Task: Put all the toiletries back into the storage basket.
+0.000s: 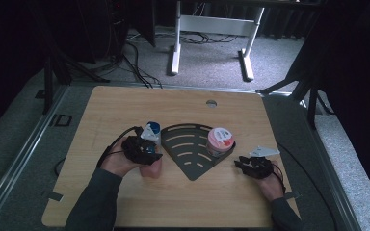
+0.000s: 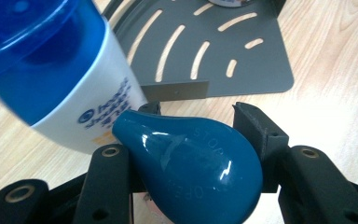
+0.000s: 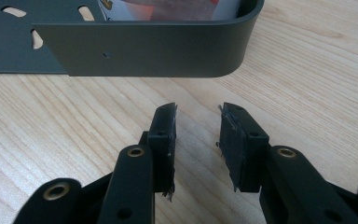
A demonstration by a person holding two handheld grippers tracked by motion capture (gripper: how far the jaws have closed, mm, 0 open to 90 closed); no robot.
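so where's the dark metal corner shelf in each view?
High view: corner shelf lies flat at table centre, between the two tools.
Left gripper view: upper middle and right, beyond the shampoo bottle.
Right gripper view: its rim wall crosses the top.
Shared landmark: the pink-lidded tub at the shelf's corner.

table (image 1: pixel 125 106): light wood, fills the middle of the frame
cable hole (image 1: pixel 211 103): round, near the table's far edge, upper centre
white desk frame (image 1: pixel 212 29): two legs on the grey floor, top centre
floor cables (image 1: pixel 135 62): black, upper left, behind the table
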